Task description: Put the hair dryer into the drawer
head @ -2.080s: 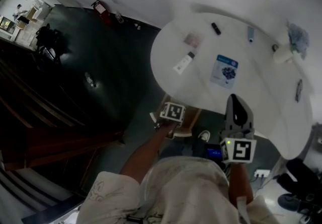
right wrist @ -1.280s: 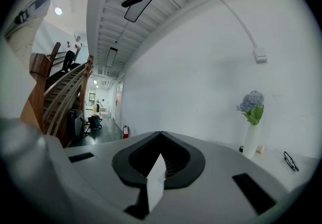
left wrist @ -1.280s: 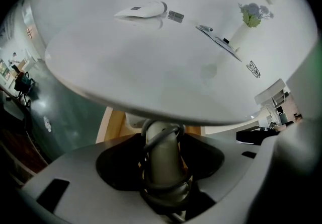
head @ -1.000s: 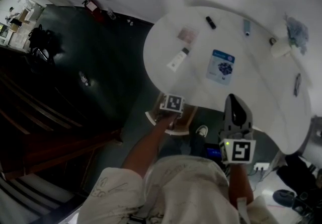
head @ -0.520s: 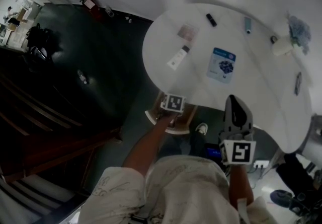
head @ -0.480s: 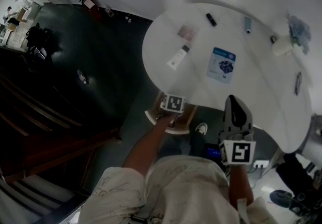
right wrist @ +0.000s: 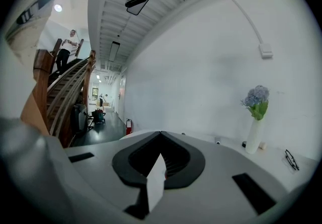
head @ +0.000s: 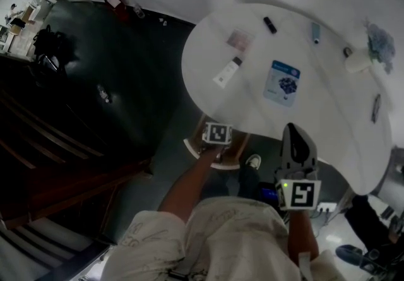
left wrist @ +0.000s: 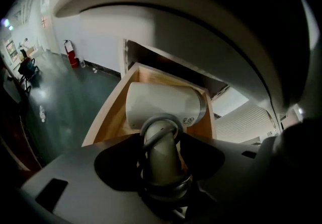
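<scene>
Your left gripper (head: 218,136) points steeply down, jaws clamped on the handle of the hair dryer (left wrist: 161,109). The barrel sits inside the open wooden drawer (left wrist: 108,112), between its side walls; you can't tell if it touches the bottom. The barrel's long axis runs 9 to 3 across the drawer, ringed end at 3, handle standing up toward the gripper. Your shoe (head: 253,161) is on the floor at 3 of the drawer. The white table (head: 328,115) overhangs the drawer at 12. Your right gripper (head: 295,131) has its jaws together, nothing in them, over the table's near edge. Farther on the tabletop are a blue-print packet (head: 282,83) at 12 of it, a tube (head: 227,72) at 10 and a flower vase (right wrist: 254,132) at 2.
</scene>
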A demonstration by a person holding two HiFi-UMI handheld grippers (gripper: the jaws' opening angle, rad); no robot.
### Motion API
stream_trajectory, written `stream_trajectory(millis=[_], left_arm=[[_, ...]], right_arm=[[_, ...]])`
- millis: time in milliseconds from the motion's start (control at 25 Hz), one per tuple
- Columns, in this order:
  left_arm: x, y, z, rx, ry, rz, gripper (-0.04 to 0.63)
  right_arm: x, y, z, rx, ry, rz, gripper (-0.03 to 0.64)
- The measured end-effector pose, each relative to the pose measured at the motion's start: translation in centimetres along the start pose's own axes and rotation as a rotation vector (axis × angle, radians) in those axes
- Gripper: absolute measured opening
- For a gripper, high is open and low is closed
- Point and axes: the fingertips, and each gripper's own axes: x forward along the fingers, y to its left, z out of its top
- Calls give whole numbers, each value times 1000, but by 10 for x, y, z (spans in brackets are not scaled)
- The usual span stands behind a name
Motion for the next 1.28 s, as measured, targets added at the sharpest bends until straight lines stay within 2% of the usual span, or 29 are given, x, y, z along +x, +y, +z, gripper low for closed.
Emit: stream_trajectory(millis=[120, 320, 520, 800, 960, 1120, 1280], left_arm=[[4, -4, -7, -35, 19, -45, 247], [5, -2, -4, -24, -2, -38, 247], [7, -9, 7, 13, -83, -67, 244], [2, -8, -6, -4, -51, -55, 244], [0, -15, -3, 0, -72, -85, 245], [-12, -13, 3, 29, -96, -63, 244], [-23, -17, -4, -4, -72, -83, 244]], right_arm=[[0, 1, -2, -8, 9, 5, 5], [0, 4, -5, -12, 15, 8, 5], [0, 7, -8, -8, 27, 11, 5], [0, 12, -4, -15, 9, 22, 5], [-1, 14, -3, -17, 4, 23, 5], [-3, 15, -1, -17, -7, 25, 5], [-4, 14, 2, -14, -22, 18, 5]])
